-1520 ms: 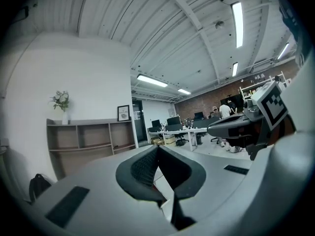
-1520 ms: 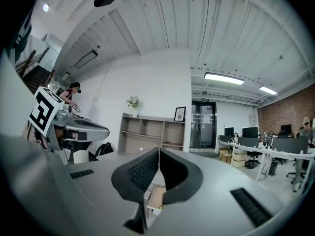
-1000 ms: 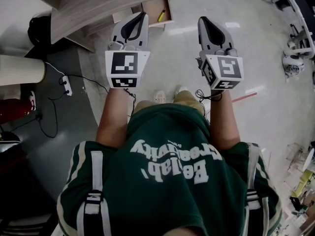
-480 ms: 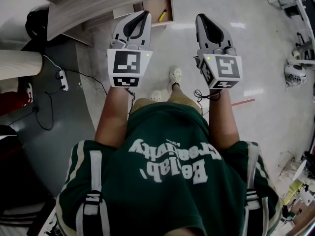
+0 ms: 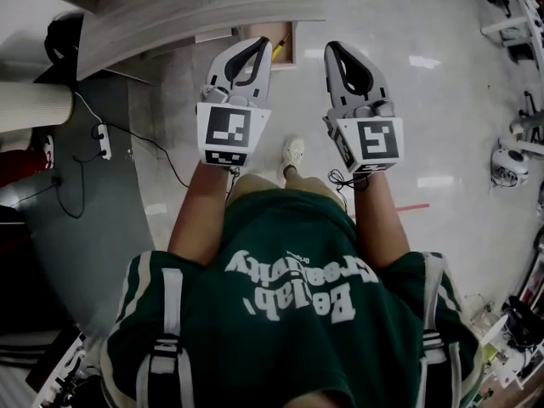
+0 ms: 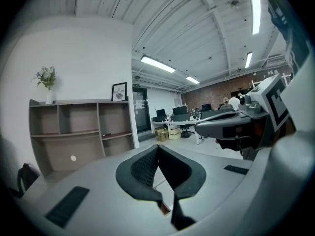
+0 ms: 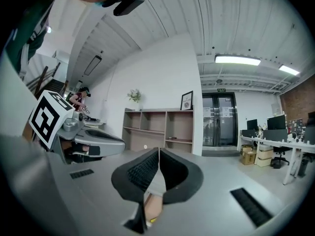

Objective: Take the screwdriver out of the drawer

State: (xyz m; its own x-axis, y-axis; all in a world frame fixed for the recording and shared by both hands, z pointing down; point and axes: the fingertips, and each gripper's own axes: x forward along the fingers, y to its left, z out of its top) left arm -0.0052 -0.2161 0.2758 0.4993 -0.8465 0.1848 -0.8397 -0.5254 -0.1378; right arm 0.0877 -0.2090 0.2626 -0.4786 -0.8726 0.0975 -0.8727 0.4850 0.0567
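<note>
Both units empty, nothing grasped.
- Left hand-held gripper (image 5: pixel 262 46): jaws pressed together at the tips, nothing between them.
- Right hand-held gripper (image 5: pixel 332 49): same in its own view, pads meeting, no load.

Risks from here (judgement):
- Jaws are closed. A reach made like this would only nudge the screwdriver (image 5: pixel 283 37) along the drawer (image 5: pixel 290 53) instead of taking it. They must open first.
- The tool is slim and probably rolls. A pad landing off-centre could push it against the drawer wall or further under the bench (image 5: pixel 195 7).
- The drawer sits low, just below the bench edge. A steep approach could knock that edge or the drawer rim.
- From the head view the left unit covers much of the drawer, so the last part of the reach is poorly seen.
- The two units ride near each other and may bump if both go for the opening.

Position of the tool:
- It lies inside the open drawer, with only its yellow handle showing.
- In the head view it is just right of the left unit's tips, left of the right unit's tips, and lower than both.
- No contact with either.
</note>
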